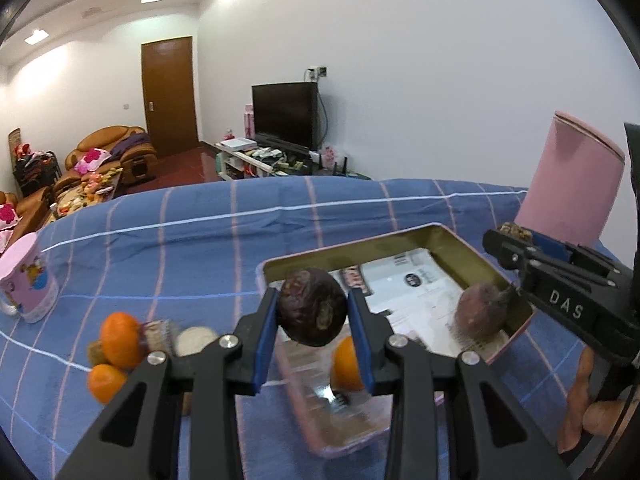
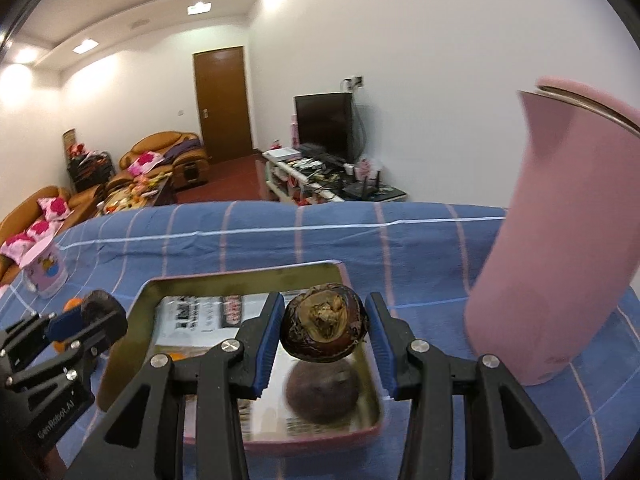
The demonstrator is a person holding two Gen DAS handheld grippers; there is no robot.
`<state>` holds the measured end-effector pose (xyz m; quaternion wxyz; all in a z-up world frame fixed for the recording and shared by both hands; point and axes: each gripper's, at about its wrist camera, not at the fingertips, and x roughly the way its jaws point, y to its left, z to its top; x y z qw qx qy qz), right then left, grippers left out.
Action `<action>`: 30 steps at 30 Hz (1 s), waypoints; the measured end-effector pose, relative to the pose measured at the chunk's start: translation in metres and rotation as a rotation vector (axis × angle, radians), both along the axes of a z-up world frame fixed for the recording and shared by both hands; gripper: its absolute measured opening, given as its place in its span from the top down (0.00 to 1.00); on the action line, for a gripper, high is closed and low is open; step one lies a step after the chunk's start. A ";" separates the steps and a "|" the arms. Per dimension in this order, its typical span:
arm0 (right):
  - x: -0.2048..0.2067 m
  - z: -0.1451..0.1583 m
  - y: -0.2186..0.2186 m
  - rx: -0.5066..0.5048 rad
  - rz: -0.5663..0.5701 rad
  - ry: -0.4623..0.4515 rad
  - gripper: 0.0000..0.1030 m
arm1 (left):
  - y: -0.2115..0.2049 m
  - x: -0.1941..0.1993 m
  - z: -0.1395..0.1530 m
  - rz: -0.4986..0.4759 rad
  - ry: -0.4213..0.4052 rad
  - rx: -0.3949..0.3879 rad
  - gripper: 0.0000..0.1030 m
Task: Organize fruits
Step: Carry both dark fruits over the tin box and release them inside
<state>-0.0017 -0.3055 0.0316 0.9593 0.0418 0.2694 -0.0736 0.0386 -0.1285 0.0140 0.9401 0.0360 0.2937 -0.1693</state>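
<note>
My left gripper (image 1: 313,312) is shut on a dark brown round fruit (image 1: 312,307) and holds it above the near left corner of a pink metal tin (image 1: 472,254). An orange (image 1: 345,364) and another brown fruit (image 1: 480,312) lie in the tin. My right gripper (image 2: 325,326) is shut on a second dark brown fruit (image 2: 325,329) above the tin (image 2: 240,278), over the brown fruit lying there (image 2: 322,392). Two oranges (image 1: 119,338) and small pale pieces (image 1: 196,340) sit on the cloth left of the tin.
A blue checked cloth (image 1: 200,248) covers the table. A tall pink jug (image 2: 560,240) stands at the right of the tin. A pink cartoon mug (image 1: 28,280) stands at the far left. The table's far edge drops off to a living room.
</note>
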 end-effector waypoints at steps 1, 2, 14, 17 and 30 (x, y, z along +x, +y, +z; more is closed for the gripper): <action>0.001 0.000 -0.006 0.010 -0.010 0.001 0.57 | -0.006 0.002 0.000 -0.006 0.004 0.000 0.65; 0.002 -0.002 -0.010 0.016 -0.017 0.006 0.57 | -0.012 0.003 0.000 -0.011 0.009 0.001 0.65; 0.029 -0.024 -0.004 0.009 0.022 0.098 0.57 | -0.055 0.007 -0.021 -0.044 0.048 0.080 0.65; 0.030 -0.025 -0.001 -0.016 0.018 0.098 0.57 | -0.053 0.010 -0.022 -0.035 0.061 0.080 0.65; 0.032 -0.028 0.003 0.052 0.085 0.098 0.57 | -0.050 0.014 -0.025 -0.013 0.083 0.083 0.64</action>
